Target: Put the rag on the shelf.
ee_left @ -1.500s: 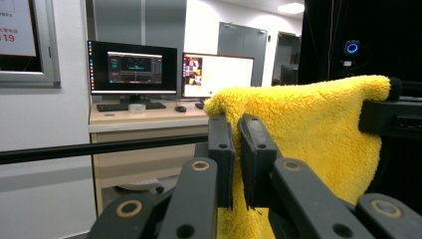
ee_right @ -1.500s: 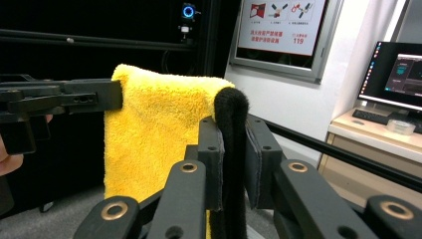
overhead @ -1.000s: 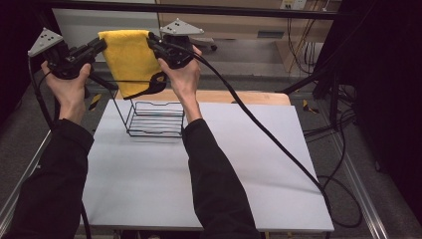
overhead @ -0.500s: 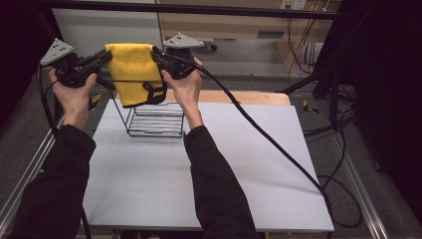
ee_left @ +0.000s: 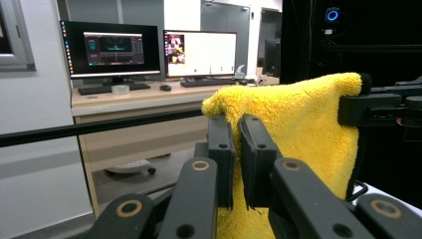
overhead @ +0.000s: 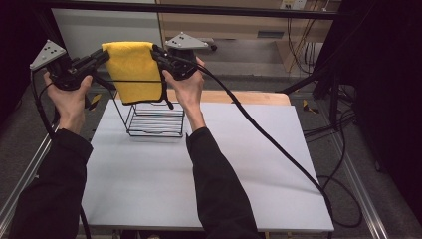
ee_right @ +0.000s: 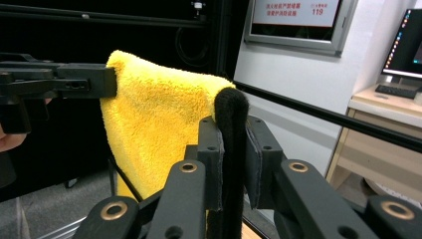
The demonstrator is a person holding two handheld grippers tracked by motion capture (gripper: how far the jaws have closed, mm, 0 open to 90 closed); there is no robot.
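Observation:
A yellow fluffy towel (overhead: 133, 69) with a black edge hangs stretched between the two grippers, above a black wire rack (overhead: 154, 119) on the white table (overhead: 239, 164). My left gripper (overhead: 104, 54) is shut on the towel's upper left corner; in the left gripper view its jaws (ee_left: 238, 127) pinch the yellow towel (ee_left: 298, 119). My right gripper (overhead: 157, 52) is shut on the upper right corner, its jaws (ee_right: 231, 124) clamping the black edge of the towel (ee_right: 159, 119). The towel's lower edge hangs level with the rack's top.
The rack stands at the table's far left. A wooden strip (overhead: 249, 97) runs along the table's far edge. A thick cable (overhead: 268, 144) trails from the right gripper across the table. A black bar (overhead: 199, 9) crosses overhead; desks with monitors (ee_left: 149, 50) stand beyond.
Both grippers and the towel have sunk a little toward the rack. The grips on the two corners are unchanged.

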